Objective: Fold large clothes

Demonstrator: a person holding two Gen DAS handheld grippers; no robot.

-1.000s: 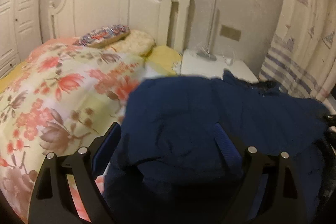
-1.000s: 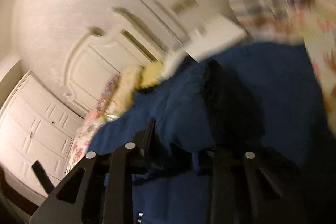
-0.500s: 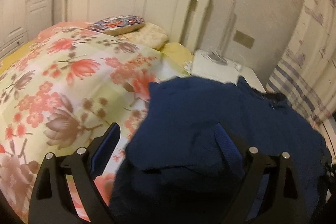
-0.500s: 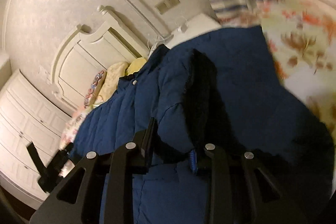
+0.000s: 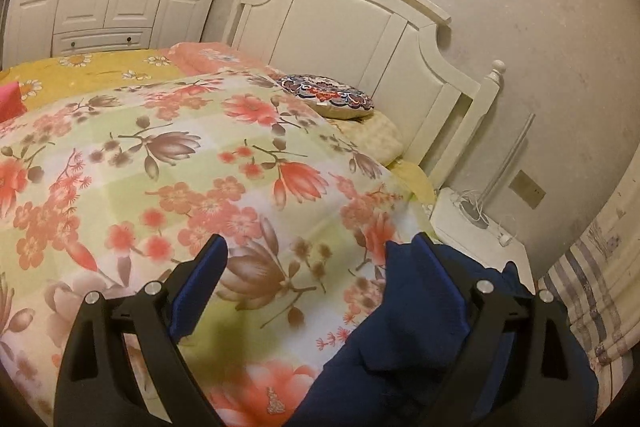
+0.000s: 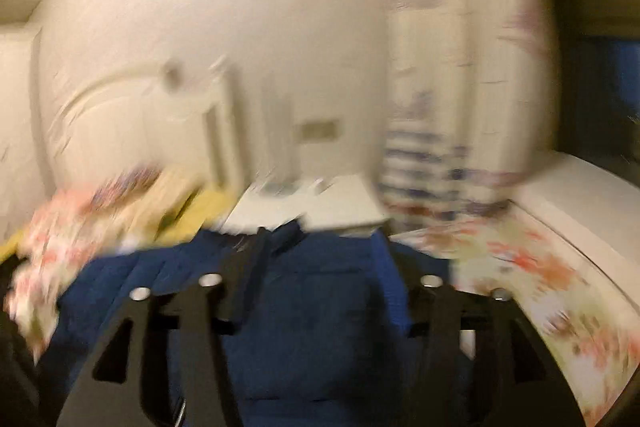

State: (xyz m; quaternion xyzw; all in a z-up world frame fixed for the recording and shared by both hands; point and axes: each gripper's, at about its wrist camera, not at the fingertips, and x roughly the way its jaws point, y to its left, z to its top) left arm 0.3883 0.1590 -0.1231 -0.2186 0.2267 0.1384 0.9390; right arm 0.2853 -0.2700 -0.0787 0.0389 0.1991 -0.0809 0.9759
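Bedding came first: we saw the floral quilt (image 5: 192, 163) spread over the bed, with the white headboard (image 5: 352, 27) behind it. On the quilt's right side lay the navy jacket (image 5: 404, 339), bunched against the right finger of the left gripper (image 5: 316, 259), whose jaws stood wide apart with nothing between them. Our right-wrist view was badly blurred, but the right gripper (image 6: 320, 251) appeared spread open above the jacket (image 6: 320, 327). Smallest was the patterned cushion (image 5: 328, 95) near the headboard.
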